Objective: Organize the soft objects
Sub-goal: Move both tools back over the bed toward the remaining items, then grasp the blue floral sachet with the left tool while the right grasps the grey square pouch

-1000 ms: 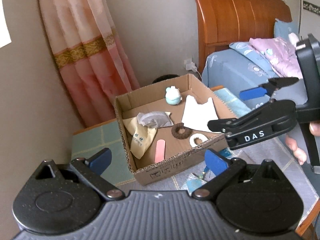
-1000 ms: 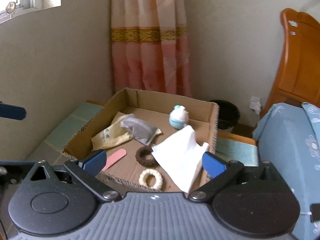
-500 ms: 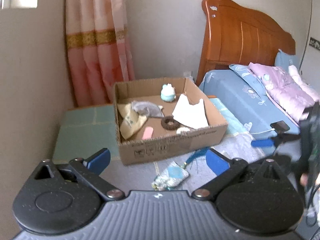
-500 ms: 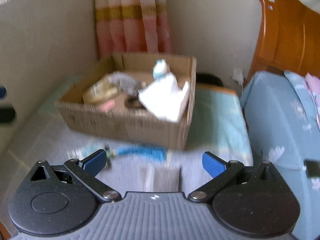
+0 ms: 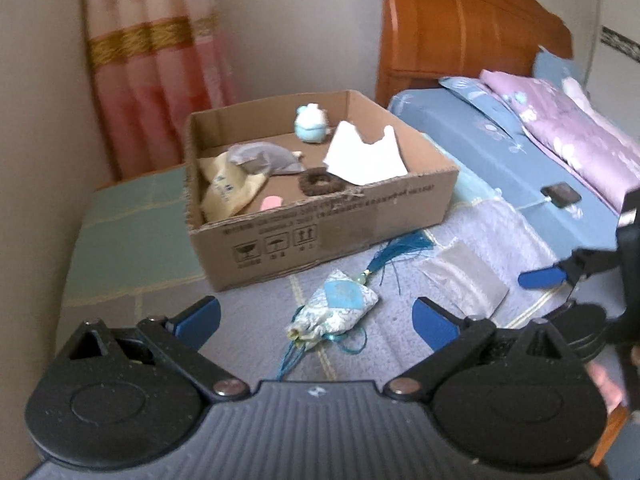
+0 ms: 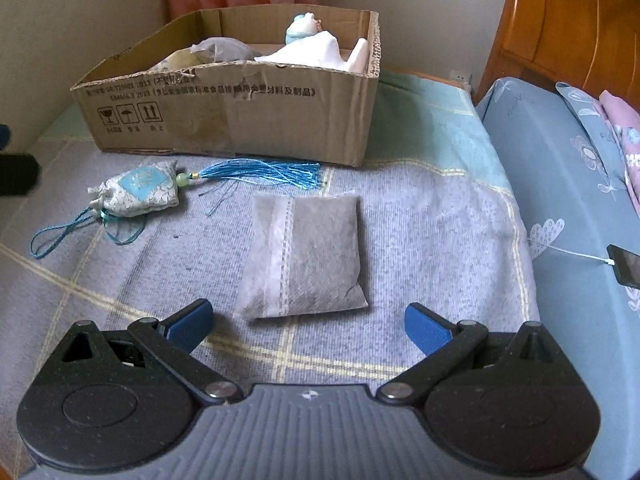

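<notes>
The grey pouch (image 6: 302,256) lies flat on the table (image 6: 440,240), long axis running away from the right tool (image 6: 307,322), whose fingers gape empty just short of it. The sachet (image 6: 138,194) points its tassel toward the cardboard box (image 6: 240,120). The left tool (image 5: 316,320) is wide open, empty.

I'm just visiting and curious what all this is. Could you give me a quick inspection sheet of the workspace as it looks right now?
Surface: grey and green checked blanket, nothing spilled.
Job's things: grey pouch and blue tasselled sachet lie on the blanket, outside the box; the box holds a white cloth, yellow bag, grey bag, brown ring, pink strip and blue toy.
Clutter: phone on the bed.
Grippers: left gripper and right gripper, jaws open, holding nothing.
Cables: white cable plugged into the phone.
Surroundings: pink curtain, wooden headboard, beige wall.
</notes>
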### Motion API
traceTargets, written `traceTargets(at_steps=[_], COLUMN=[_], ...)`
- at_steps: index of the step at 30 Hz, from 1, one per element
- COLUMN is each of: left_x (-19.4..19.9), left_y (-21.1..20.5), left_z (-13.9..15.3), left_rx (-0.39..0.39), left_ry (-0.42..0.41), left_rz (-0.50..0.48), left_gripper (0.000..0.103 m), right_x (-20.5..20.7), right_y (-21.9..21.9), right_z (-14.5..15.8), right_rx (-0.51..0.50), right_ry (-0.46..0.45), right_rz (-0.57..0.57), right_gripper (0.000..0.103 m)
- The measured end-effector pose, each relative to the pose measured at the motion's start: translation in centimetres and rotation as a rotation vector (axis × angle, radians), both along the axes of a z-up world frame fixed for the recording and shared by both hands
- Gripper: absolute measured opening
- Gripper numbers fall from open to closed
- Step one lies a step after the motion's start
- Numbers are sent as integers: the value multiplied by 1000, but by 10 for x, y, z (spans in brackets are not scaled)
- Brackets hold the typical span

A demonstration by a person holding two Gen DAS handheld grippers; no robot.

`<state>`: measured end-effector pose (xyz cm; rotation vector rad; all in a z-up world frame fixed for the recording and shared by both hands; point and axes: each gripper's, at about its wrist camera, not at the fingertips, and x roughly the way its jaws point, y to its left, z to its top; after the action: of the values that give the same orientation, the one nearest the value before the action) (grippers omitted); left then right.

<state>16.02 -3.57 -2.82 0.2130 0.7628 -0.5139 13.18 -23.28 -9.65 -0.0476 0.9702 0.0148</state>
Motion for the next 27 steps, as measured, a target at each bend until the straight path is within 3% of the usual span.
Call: traceTargets(at_steps=[6,13,21,27], left_x=[15,38,49,36], left_y=[-21,-32,-37,-42], left_z=[-28,-57,-55,-50], left_rx=[55,117,103,86], left_ry=[70,116,139,186], left_rz=[-109,-159,-241,-330], left_gripper=[101,100,87,86], right_x=[1,-2,-1,-3], right_y=[-1,-3,-5,-5], right_z=[0,1,0,0], right_rx=[3,4,5,7], right_ry=[-13,-21,-22,-34], right_rz=[13,43,71,78], right_gripper=[103,103,103,103])
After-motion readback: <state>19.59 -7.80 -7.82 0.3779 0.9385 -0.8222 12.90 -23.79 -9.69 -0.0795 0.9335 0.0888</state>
